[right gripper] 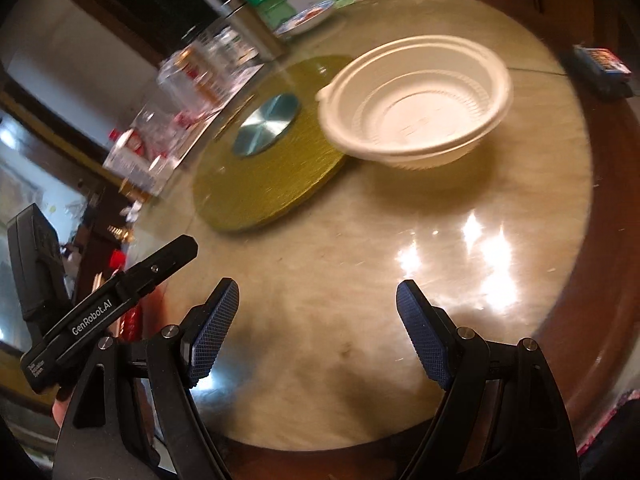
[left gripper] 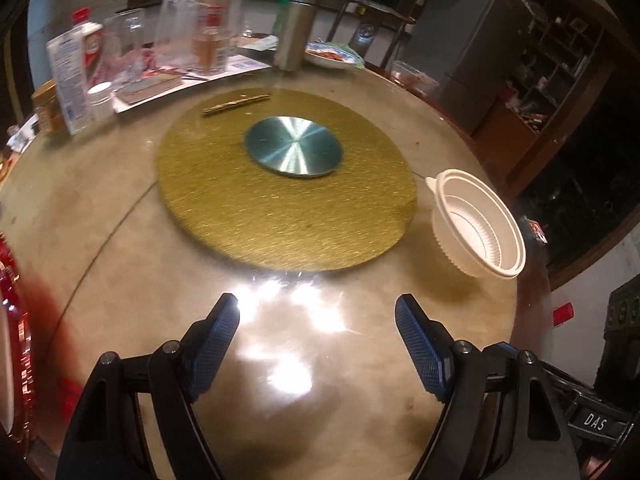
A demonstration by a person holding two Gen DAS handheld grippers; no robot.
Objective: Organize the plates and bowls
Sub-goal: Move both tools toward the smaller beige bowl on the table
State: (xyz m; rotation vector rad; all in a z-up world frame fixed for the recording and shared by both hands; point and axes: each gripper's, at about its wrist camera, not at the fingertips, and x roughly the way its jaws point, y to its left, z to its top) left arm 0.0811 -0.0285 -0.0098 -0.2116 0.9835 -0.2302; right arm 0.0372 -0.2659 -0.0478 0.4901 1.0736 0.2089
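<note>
Both tongs (left gripper: 317, 308) (right gripper: 318, 296) wide open, empty, over bare tabletop (left gripper: 120, 248); bowl (right gripper: 416, 100) nr table edge.

1. "GenRobot.AI" in white letters runs along the black gripper body (right gripper: 100, 312) at the left of the right wrist view.
2. "DAS" stands on a small black plate (left gripper: 596, 422) at the lower right of the left wrist view.

Left wrist cam, looking down over a shiny round table

The left gripper (left gripper: 317, 308) has its blue pads spread wide with nothing between them, just bare glare on the table (left gripper: 120, 264). A white plastic bowl (left gripper: 478, 224) sits off to the right, just beside the gold turntable (left gripper: 280, 200) with its silver disc (left gripper: 294, 146). Bottles, jars and a metal flask (left gripper: 294, 28) crowd the far side. Something red (left gripper: 16, 320) at the left edge, too blurry to call.
</note>
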